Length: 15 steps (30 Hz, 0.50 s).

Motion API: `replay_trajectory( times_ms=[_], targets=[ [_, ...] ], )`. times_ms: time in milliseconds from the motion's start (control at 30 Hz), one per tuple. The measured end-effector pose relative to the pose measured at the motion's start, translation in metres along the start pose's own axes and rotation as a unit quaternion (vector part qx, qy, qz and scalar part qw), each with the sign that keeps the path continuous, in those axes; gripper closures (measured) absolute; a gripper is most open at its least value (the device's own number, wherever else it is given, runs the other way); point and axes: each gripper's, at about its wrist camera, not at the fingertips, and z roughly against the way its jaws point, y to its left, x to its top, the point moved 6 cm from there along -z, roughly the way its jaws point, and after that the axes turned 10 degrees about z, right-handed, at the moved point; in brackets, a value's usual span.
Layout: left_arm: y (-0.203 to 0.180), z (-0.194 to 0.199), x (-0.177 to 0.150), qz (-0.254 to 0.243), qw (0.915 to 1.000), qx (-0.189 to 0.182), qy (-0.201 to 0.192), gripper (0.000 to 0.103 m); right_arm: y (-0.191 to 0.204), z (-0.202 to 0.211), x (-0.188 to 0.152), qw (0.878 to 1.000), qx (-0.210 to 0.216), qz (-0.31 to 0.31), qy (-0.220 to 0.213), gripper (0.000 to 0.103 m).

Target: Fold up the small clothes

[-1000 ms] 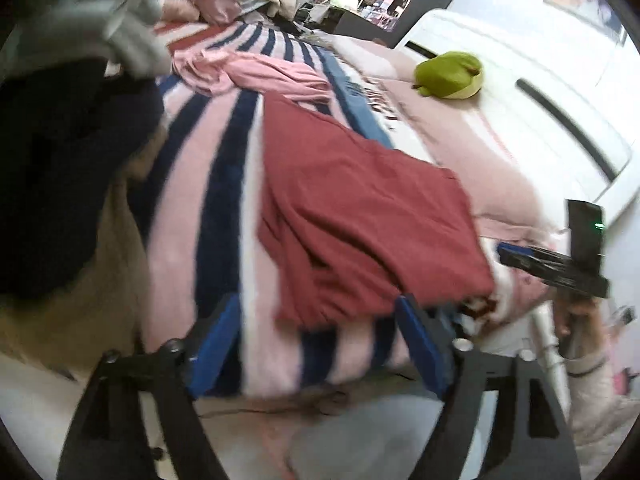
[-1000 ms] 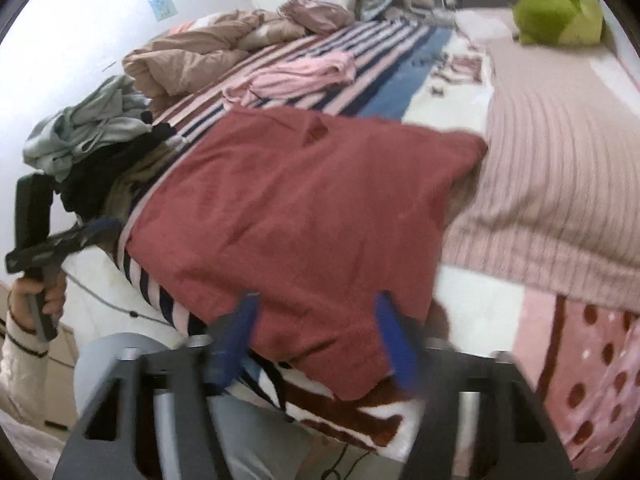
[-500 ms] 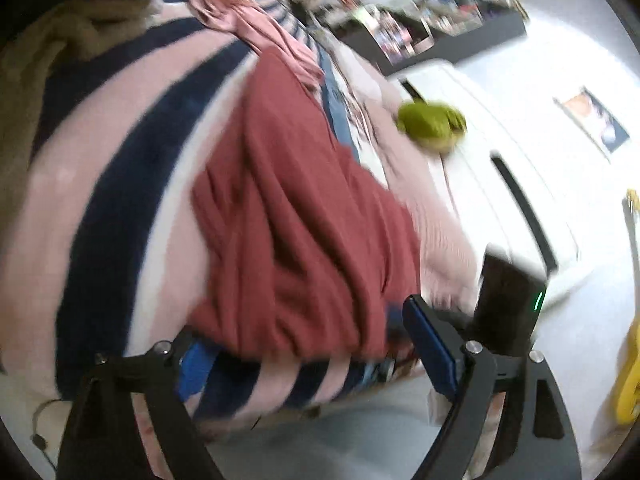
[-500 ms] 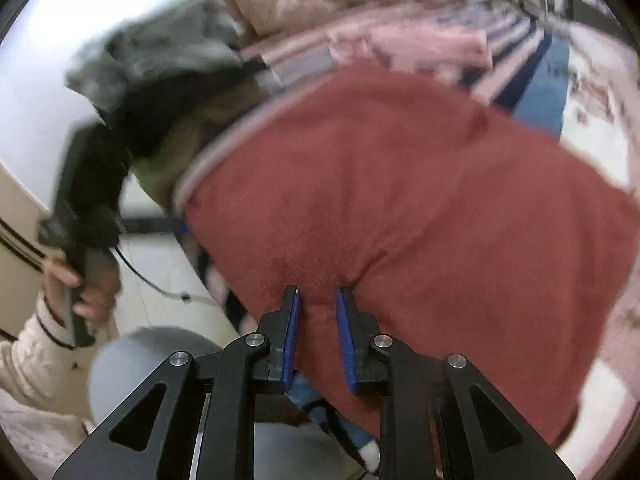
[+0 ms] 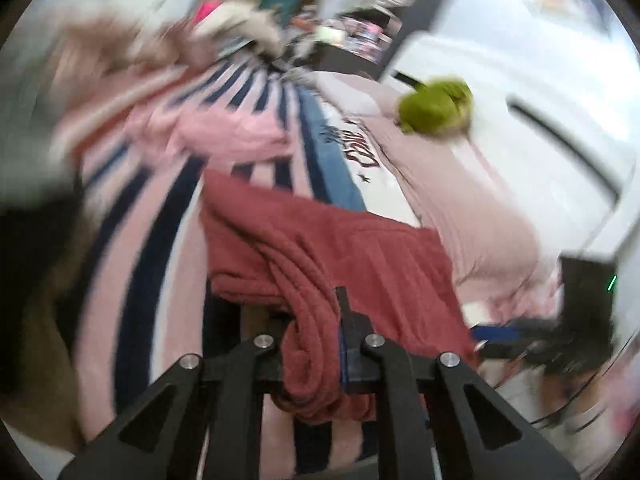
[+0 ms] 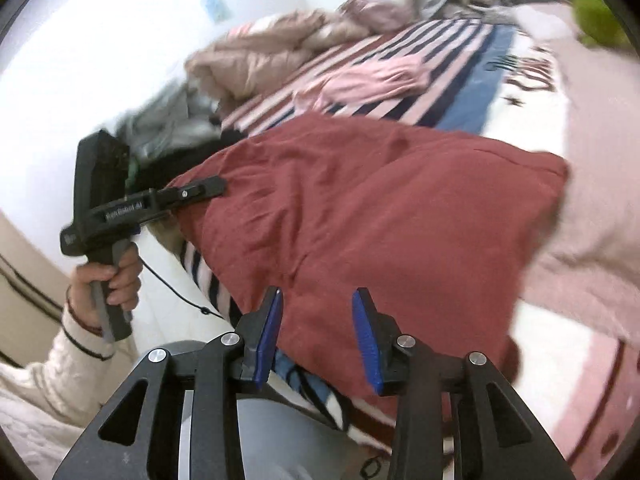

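Early going: the left gripper [image 5: 310,344] clamps a bunched edge of the red garment [image 6: 380,208], the right gripper [image 6: 316,332] hovers open at its near hem, and no fold is made yet.

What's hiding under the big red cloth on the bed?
The red cloth lies on a striped blanket, whose pink and navy stripes peek out at its near edge. Anything else under it is covered. The left claw pinches one bunched edge.

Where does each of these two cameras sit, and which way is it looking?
Left wrist: on the left gripper, facing up the bed; its fingers pinch the red garment.
Right wrist: on the right gripper, open over the garment's near edge, facing across the bed; the left hand shows.
Shared: the garment, striped blanket, green toy.
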Motion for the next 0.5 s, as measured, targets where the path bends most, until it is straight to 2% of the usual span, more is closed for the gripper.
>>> replay_trajectory(
  times_ms=[67, 133, 200, 267, 300, 367, 400, 467, 500],
  targets=[
    [-0.039, -0.005, 0.004, -0.078, 0.9968, 0.012, 0.005, 0.093, -0.011, 0.016, -0.008, 1.000, -0.005, -0.017, -0.018, 0.070],
    [-0.072, -0.017, 0.003, -0.112, 0.9932, -0.021, 0.026, 0.093, -0.018, 0.031, -0.018, 0.999, -0.014, -0.029, -0.033, 0.070],
    [-0.114, -0.040, -0.006, -0.141, 0.9854, -0.070, 0.064, 0.093, -0.024, 0.045, -0.027, 0.998, -0.023, -0.044, -0.047, 0.070],
    [-0.144, -0.066, -0.028, -0.172, 0.9728, -0.097, 0.121, 0.093, -0.029, 0.056, -0.033, 0.997, -0.031, -0.053, -0.054, 0.070],
    [-0.158, -0.088, -0.046, -0.187, 0.9631, -0.107, 0.161, 0.091, -0.032, 0.062, -0.036, 0.996, -0.037, -0.060, -0.057, 0.070],
    [-0.166, -0.114, -0.072, -0.192, 0.9521, -0.111, 0.211, 0.086, -0.039, 0.071, -0.041, 0.995, -0.046, -0.070, -0.059, 0.070],
    [-0.166, -0.125, -0.083, -0.181, 0.9493, -0.116, 0.230, 0.082, -0.043, 0.075, -0.045, 0.994, -0.054, -0.076, -0.060, 0.070],
    [-0.163, -0.120, -0.083, -0.145, 0.9497, -0.149, 0.235, 0.074, -0.049, 0.082, -0.049, 0.993, -0.061, -0.084, -0.060, 0.070],
    [-0.164, -0.115, -0.081, -0.132, 0.9480, -0.166, 0.237, 0.063, -0.050, 0.084, -0.050, 0.992, -0.064, -0.086, -0.061, 0.070]
  ],
)
